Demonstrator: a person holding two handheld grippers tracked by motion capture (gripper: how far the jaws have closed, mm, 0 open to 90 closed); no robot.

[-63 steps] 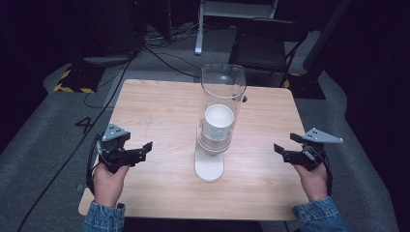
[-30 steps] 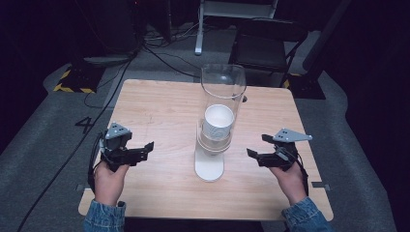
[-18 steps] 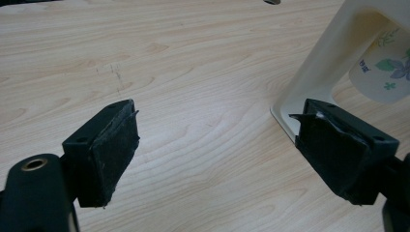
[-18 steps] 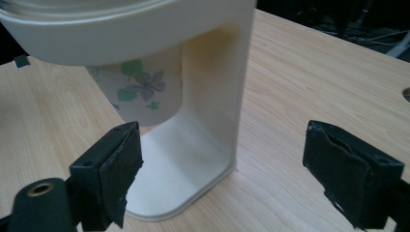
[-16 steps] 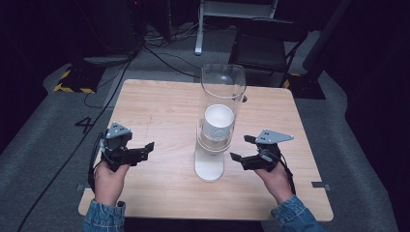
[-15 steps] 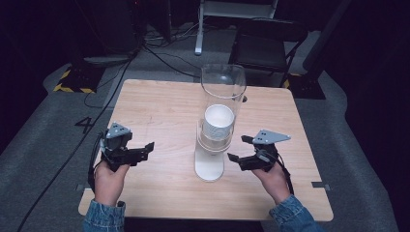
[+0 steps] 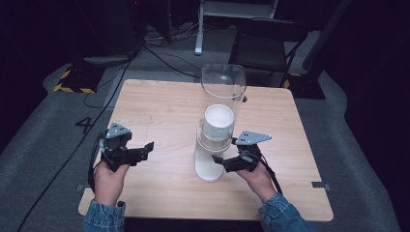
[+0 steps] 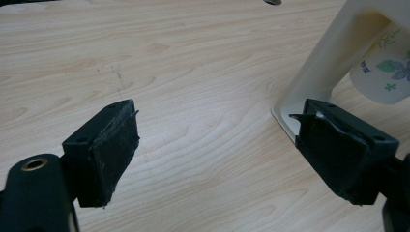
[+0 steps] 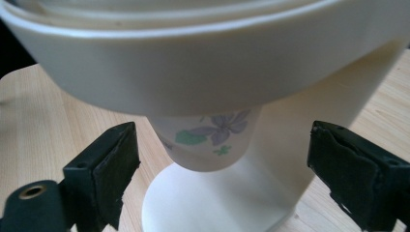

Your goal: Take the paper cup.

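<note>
Done: we bracket the flower-printed paper cup, right hand-held gripper open | Left hand-held gripper open, idle | Remaining: grasp, withdraw.

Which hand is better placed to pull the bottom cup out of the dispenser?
Right. The right hand-held gripper sits at the dispenser base, jaws open either side of the cup. The left hand-held gripper is off to the side, open over bare table.

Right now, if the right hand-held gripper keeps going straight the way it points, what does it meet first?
Probably the white flower-printed paper cup hanging below the cream plastic cup dispenser's collar. The open right hand-held gripper has it centred between its jaws, though depth is unclear.
</note>
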